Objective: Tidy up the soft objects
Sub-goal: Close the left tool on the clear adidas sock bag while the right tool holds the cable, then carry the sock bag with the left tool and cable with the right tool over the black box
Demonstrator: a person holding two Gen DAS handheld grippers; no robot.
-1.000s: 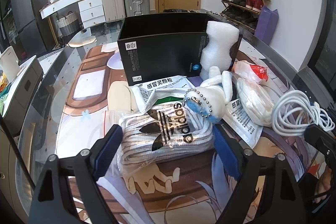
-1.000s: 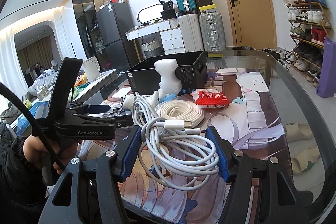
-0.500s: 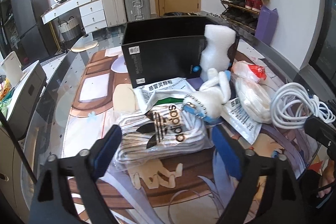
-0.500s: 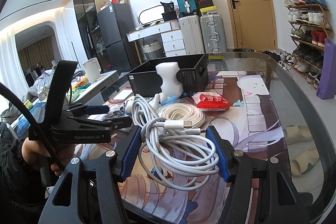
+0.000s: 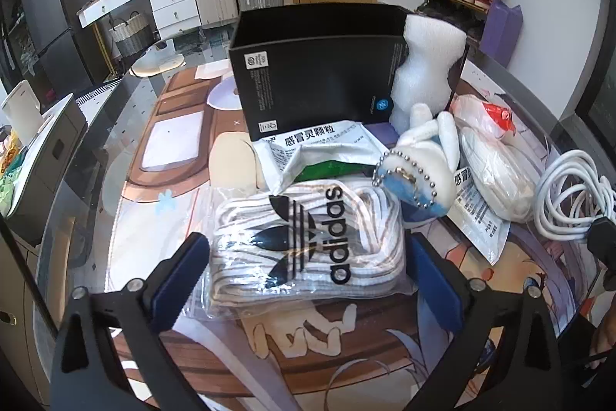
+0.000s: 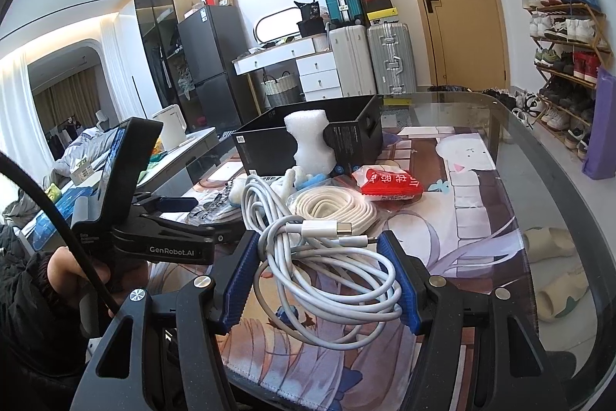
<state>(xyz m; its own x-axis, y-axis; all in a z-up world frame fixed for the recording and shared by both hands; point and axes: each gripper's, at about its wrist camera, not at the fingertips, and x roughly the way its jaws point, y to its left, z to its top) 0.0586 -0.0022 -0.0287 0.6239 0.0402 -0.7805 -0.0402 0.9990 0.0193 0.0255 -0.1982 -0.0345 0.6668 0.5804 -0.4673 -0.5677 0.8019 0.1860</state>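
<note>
A clear bag of striped white fabric with a black adidas logo lies on the printed mat. My left gripper straddles it. Its jaws are opening, and the blue pads stand off the bag's sides. Behind the bag lie a white plush keychain, a medicine sachet and a bagged white cord coil. Further back, a foam block leans on the black box. My right gripper is shut on a coil of white charging cable low over the mat.
A red-and-white packet lies right of the cord coil. The glass table's rim curves along the right, with slippers on the floor under it. A hand holds the left gripper at the left. Suitcases and a shoe rack stand beyond.
The left jaws have spread wider and come off the adidas bag, which now lies flatter on the mat. The right gripper and its cable have not moved.
</note>
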